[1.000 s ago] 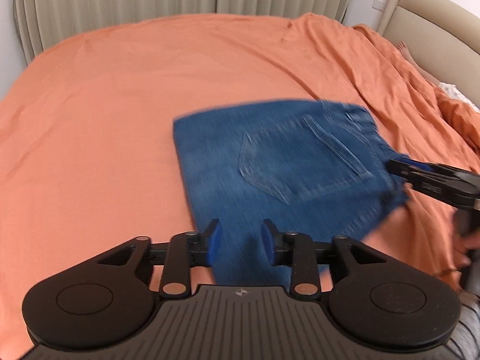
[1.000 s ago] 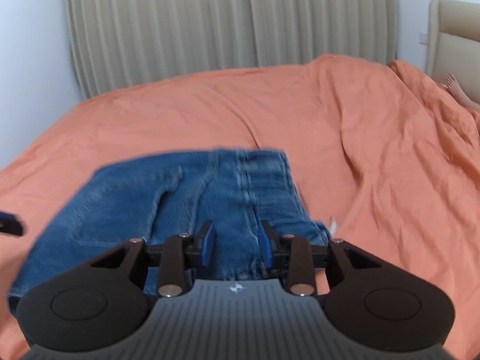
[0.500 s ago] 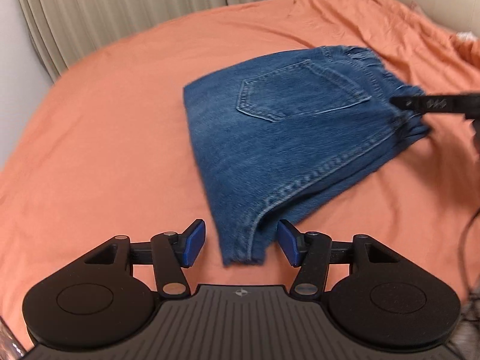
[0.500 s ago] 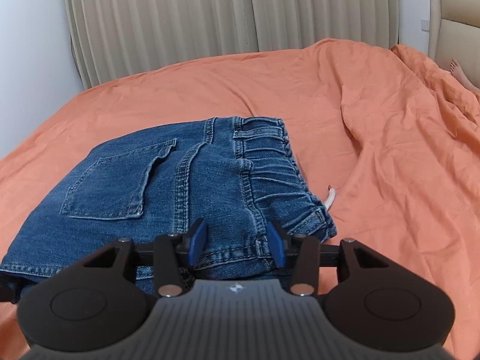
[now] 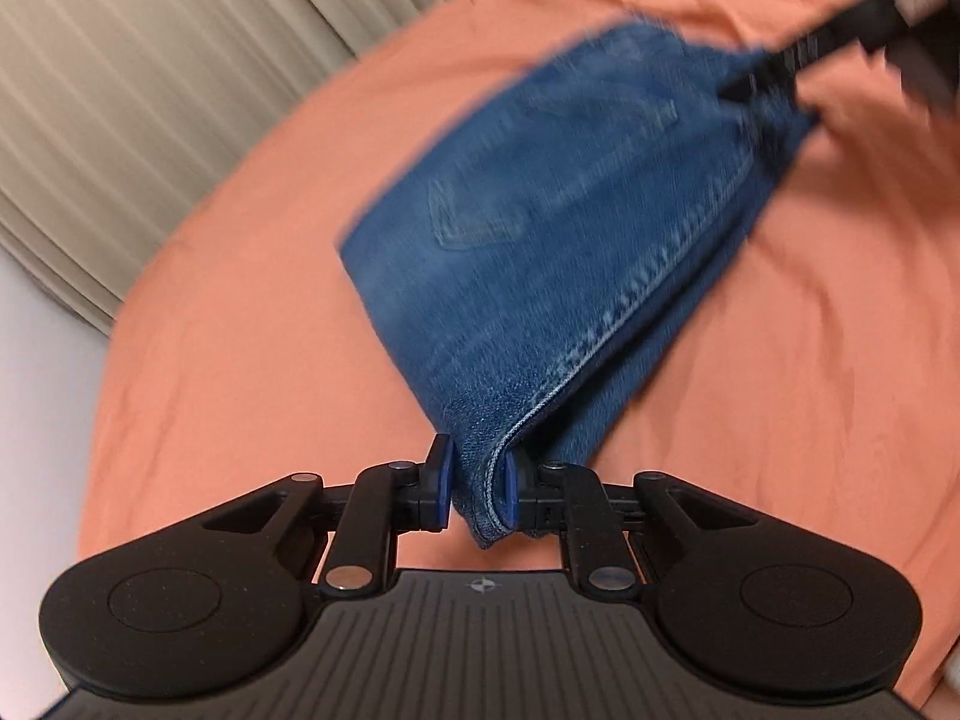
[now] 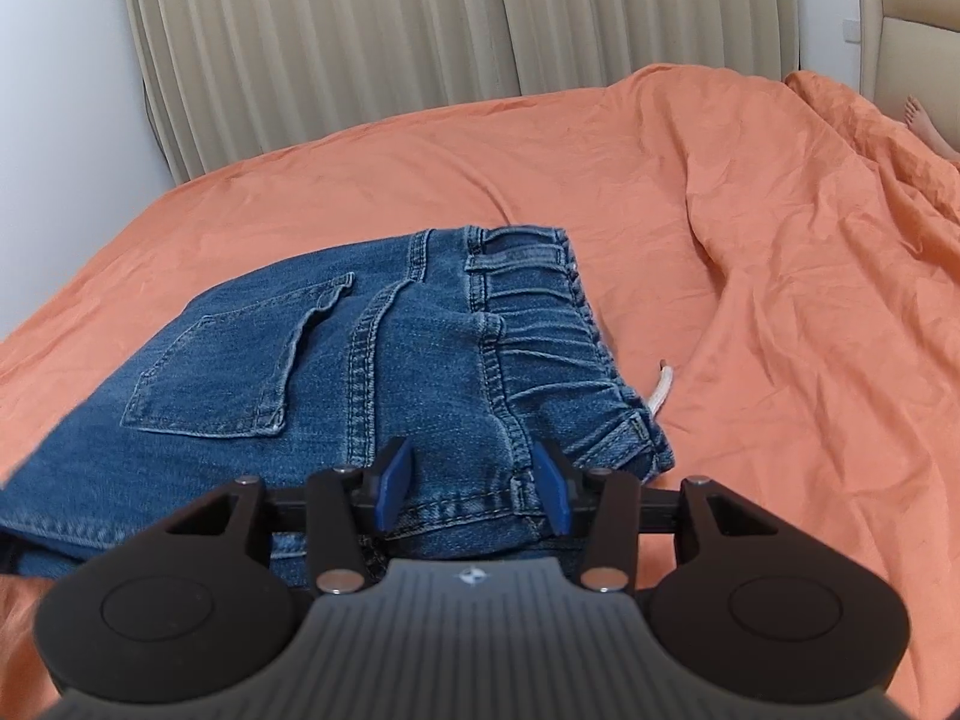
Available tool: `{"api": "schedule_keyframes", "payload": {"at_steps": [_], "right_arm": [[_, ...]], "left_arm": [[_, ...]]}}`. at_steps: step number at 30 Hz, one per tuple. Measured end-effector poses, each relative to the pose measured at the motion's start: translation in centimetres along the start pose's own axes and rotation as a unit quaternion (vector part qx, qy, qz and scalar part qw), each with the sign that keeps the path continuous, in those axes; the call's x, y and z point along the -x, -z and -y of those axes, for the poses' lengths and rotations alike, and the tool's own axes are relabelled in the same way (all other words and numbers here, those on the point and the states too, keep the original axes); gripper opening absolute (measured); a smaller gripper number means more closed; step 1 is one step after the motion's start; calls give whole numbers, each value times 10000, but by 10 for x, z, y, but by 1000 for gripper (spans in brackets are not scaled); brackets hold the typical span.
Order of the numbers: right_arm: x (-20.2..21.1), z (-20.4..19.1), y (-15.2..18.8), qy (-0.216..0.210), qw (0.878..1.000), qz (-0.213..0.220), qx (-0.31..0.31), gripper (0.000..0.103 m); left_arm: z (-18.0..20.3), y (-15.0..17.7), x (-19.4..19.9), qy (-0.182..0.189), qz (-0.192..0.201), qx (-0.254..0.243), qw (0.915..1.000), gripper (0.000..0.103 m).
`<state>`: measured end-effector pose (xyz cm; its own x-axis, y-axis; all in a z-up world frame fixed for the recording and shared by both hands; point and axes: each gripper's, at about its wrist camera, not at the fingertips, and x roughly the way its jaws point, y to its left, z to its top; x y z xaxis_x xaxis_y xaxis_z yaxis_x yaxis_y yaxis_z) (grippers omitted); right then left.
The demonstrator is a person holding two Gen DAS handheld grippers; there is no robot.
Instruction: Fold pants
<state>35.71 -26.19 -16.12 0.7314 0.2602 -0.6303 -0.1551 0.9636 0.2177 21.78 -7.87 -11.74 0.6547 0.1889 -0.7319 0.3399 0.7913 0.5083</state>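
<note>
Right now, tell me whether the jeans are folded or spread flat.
Folded. The jeans lie as a compact stack on the orange bedspread, waistband and back pocket on top, legs tucked under; the left gripper pinches a doubled corner.

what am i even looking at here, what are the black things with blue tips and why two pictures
Each picture comes from a camera fixed on a hand-held gripper, a black clamp with two blue-tipped fingers that a person squeezes; there is one for each hand, and no robot arm.

The left camera shows the left gripper, whose jaws have just been closing, pinched on a folded corner of the jeans.

The right camera shows the right gripper with its fingers either side of the jeans' near edge by the waistband; whether they press on it I cannot tell.

The jeans lie folded on a bed covered with an orange sheet. Curtains hang behind.
</note>
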Motion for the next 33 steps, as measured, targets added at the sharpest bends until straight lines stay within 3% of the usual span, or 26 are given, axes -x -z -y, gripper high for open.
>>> {"api": "schedule_keyframes", "payload": {"at_steps": [5, 13, 17, 19, 22, 25, 28, 33], "right_arm": [[-5, -1, 5, 31, 9997, -187, 181, 42], [-12, -1, 8, 138, 9989, -245, 383, 42], [-7, 0, 8, 147, 9994, -186, 268, 43], [-2, -1, 7, 197, 9995, -128, 198, 44], [10, -1, 5, 193, 9998, -3, 22, 57], [27, 4, 6, 290, 9990, 241, -246, 64], [39, 18, 7, 272, 9951, 322, -896, 68], [44, 49, 15, 32, 9777, 209, -2090, 76]], "left_arm": [[5, 10, -30, 235, -326, 360, 9985, 18], [-10, 9, -22, 652, -561, 707, 9938, 21], [-29, 14, -11, 1065, -781, 1304, 9826, 23], [-36, 17, -4, 1163, -808, 1503, 9784, 25], [-38, 16, 14, 1044, -690, 1506, 9807, 31], [-42, 15, 29, 982, -534, 1583, 9810, 46], [-49, 5, 34, 950, -299, 1646, 9813, 54], [-60, -10, 32, 951, -59, 1770, 9796, 59]]}}
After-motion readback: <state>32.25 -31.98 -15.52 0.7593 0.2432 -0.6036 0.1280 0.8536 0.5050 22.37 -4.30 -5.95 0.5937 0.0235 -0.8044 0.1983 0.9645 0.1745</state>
